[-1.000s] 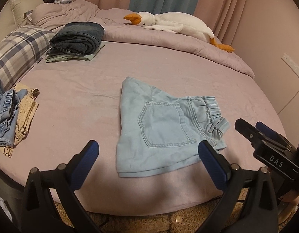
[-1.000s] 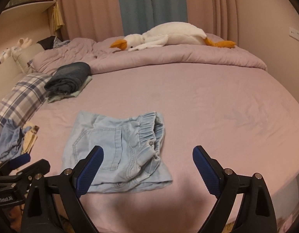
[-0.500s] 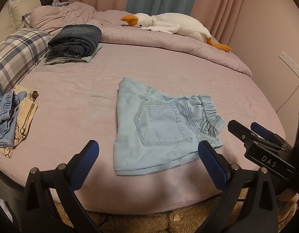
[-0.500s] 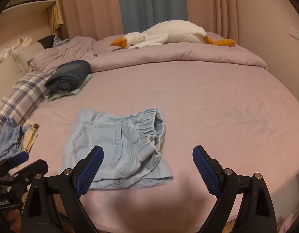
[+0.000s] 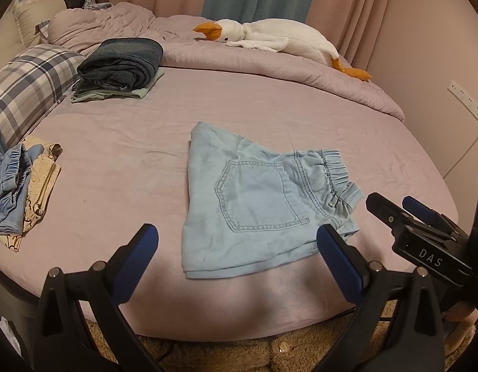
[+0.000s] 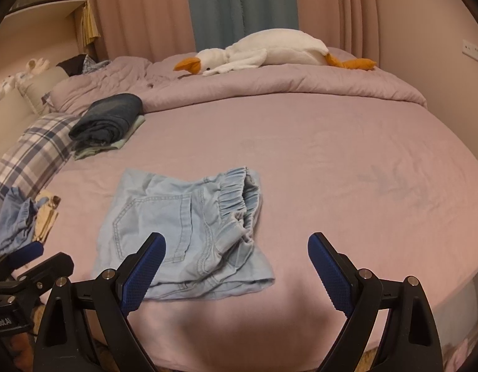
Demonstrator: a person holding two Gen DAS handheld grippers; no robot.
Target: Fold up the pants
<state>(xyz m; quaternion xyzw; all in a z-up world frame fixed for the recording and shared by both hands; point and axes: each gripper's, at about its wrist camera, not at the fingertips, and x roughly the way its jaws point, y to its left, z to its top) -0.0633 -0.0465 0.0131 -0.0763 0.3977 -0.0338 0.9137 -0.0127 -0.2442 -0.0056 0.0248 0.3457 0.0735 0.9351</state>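
Pink curtains (image 6: 139,24) with a blue-grey panel (image 6: 239,3) between them hung behind the round bed (image 5: 121,142), whose mauve sheet filled most of what I saw from both wrists. On the near part of that sheet lay the light blue denim shorts (image 5: 254,198), folded in half with a back pocket facing up and the elastic waistband toward the right; in the right wrist view the same shorts (image 6: 183,232) sat left of centre, just beyond my fingers. I had the left gripper (image 5: 239,263) spread wide and empty, hovering over the near edge of the bed with its blue pads on either side of the shorts' near hem, not touching the cloth. I had the right gripper (image 6: 236,272) equally wide apart and holding nothing, its left pad over the near part of the shorts and its right pad over bare sheet. Far left, a stack of folded dark jeans (image 5: 121,62) rested on a pale green garment beside a plaid pillow (image 5: 25,90). Near the left edge sat a loose heap of blue and cream clothes (image 5: 19,183). Along the far side a bunched mauve duvet (image 6: 270,83) carried a white plush goose (image 6: 263,49) with an orange beak
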